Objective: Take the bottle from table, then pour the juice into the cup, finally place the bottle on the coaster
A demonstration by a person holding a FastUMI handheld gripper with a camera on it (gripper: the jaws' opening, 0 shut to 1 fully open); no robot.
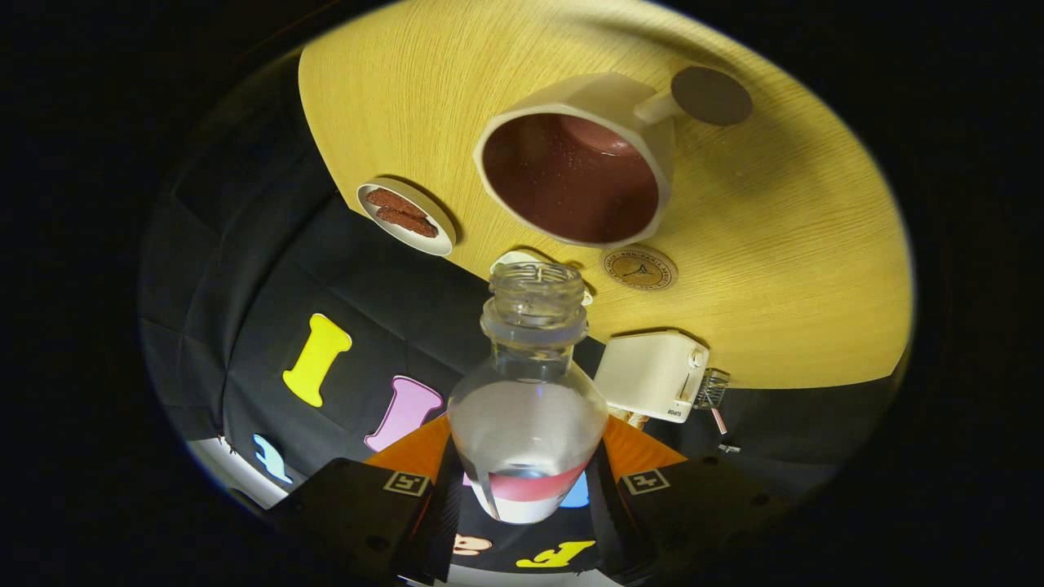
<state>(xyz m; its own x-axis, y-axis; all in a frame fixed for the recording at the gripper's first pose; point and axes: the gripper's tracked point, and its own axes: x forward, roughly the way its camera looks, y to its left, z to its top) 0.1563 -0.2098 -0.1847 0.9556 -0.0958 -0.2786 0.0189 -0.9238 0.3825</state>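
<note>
The hand-held gripper (526, 481) clamps the bottle (528, 408) between its fingers, mouth pointing toward the cup (595, 106) on the table (799, 269). A coaster (639, 268) lies between bottle mouth and cup. A dish of cookies (405, 216) sits left of the cup, a toaster (652, 375) right of the bottle, and a round disc (711, 95) beyond the cup's handle.

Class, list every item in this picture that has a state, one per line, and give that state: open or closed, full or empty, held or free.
bottle: uncapped, held between the fingers, tipped toward the cup, nearly empty
tool: shut on the bottle
cup: filled with dark red juice, on the table
coaster: bare, beside the cup
small dish: holds brown biscuits
</note>
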